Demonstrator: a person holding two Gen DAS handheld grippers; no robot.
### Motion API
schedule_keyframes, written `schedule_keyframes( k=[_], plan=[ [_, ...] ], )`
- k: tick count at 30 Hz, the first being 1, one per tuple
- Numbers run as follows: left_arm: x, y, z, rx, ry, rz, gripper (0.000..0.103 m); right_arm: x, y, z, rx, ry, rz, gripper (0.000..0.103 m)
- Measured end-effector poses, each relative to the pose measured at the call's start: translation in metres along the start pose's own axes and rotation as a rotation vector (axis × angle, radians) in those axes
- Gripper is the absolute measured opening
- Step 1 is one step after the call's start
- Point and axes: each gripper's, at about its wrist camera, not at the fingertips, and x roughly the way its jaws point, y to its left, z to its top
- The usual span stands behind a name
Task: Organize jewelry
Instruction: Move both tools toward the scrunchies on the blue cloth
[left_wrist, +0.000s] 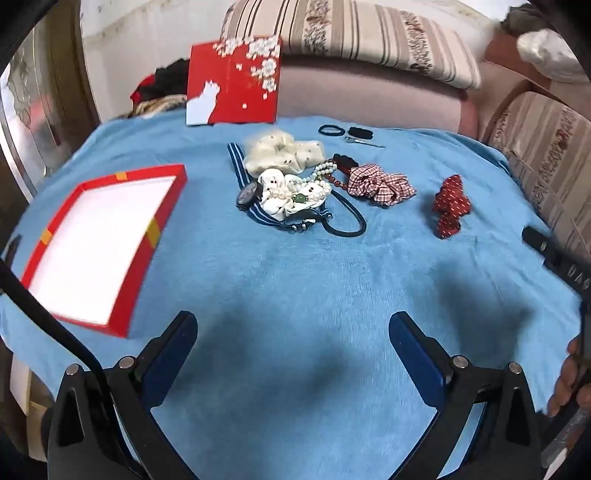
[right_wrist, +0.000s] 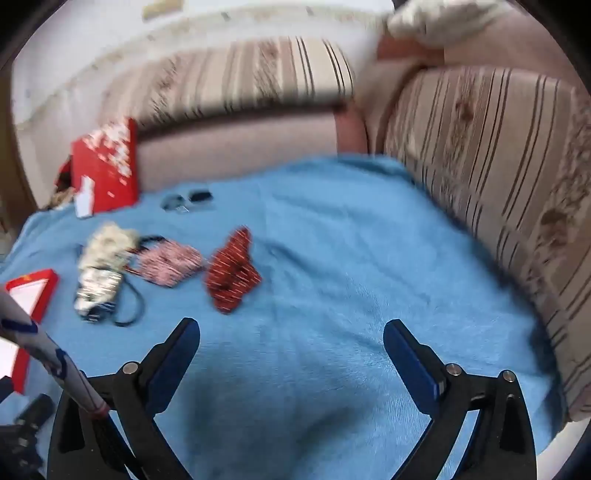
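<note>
The left gripper (left_wrist: 293, 328) hangs above the blue cloth (left_wrist: 295, 280), tilted down toward it. Its jaws are spread wide and nothing is between them. The right gripper (right_wrist: 291, 336) is also tilted down over the cloth, a little flatter, with its jaws spread wide and empty too. Its view is blurred. At the right edge of the left view a part of the person's hand (left_wrist: 565, 380) shows.

The jewelry lies in a pile (left_wrist: 291, 188) near the middle of the cloth, well ahead of the left gripper: a watch (left_wrist: 249, 194) on a striped strap, pearl beads (left_wrist: 325, 171), white scrunchies and a black cord. Just beside the pile on the right lies a checked scrunchie (left_wrist: 382, 184), and further right a red scrunchie (left_wrist: 451, 205), apart from the others. The open red tray (left_wrist: 155, 229) sits on the cloth at the left. The red lid (left_wrist: 236, 83) stands upright at the far edge, against the sofa (left_wrist: 369, 92).
</note>
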Motion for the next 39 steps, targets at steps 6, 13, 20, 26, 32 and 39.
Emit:
schedule_keyframes(
  k=[6,13,20,26,32,39],
  plan=[
    [-0.027,0.008,0.000,0.004,-0.005,-0.022,0.103,-0.047,0.029,-0.006,-0.109,-0.075,-0.005,0.103],
    [-0.052,0.022,-0.021,0.002,-0.038,-0.023,0.103,-0.074,0.045,-0.021,-0.107,-0.116,-0.006,0.103],
    [-0.051,0.029,-0.041,-0.003,-0.037,-0.002,0.103,-0.081,0.052,-0.029,-0.103,-0.096,0.021,0.099],
    [-0.059,0.044,-0.032,-0.027,-0.051,-0.015,0.083,-0.086,0.065,-0.038,-0.149,-0.042,0.028,0.094],
    [-0.087,0.064,-0.019,-0.069,-0.090,-0.023,0.069,-0.113,0.063,-0.031,-0.157,-0.062,0.015,0.092],
    [-0.134,0.076,-0.006,-0.099,-0.174,-0.018,0.069,-0.155,0.047,-0.015,-0.080,-0.156,0.047,0.098]
  ],
)
